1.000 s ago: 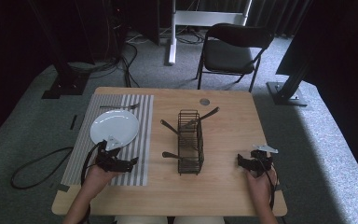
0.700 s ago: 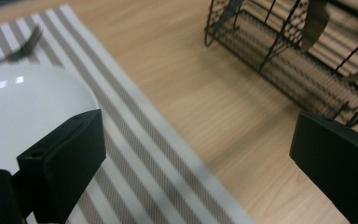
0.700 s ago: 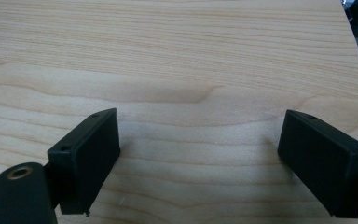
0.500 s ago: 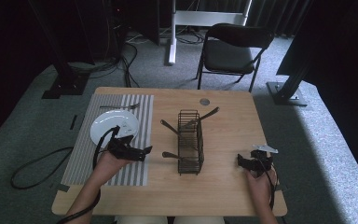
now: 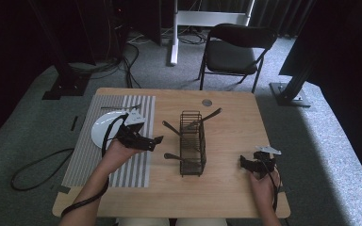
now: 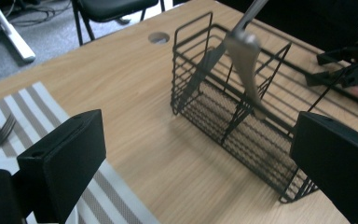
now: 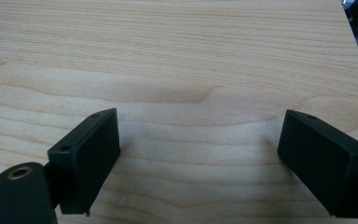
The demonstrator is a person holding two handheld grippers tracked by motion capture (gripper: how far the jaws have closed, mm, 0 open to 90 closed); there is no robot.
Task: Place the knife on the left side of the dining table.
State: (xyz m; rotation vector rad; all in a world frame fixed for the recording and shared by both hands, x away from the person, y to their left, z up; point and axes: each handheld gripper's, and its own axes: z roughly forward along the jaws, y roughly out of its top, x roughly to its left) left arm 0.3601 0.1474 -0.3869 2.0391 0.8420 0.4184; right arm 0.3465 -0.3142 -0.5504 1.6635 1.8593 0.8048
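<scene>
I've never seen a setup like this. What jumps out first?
A black wire caddy stands mid-table with cutlery handles poking out. The left gripper, jaws open, points at it from above a striped mat that carries a white plate. The right gripper sits open over bare wood near the table's right edge.

The left claw [image 5: 156, 140] hides part of the plate [image 5: 102, 128]. The utensils in the wire basket [image 5: 192, 142] are too small to identify. The basket's near corner is cut off in the left gripper view.
</scene>
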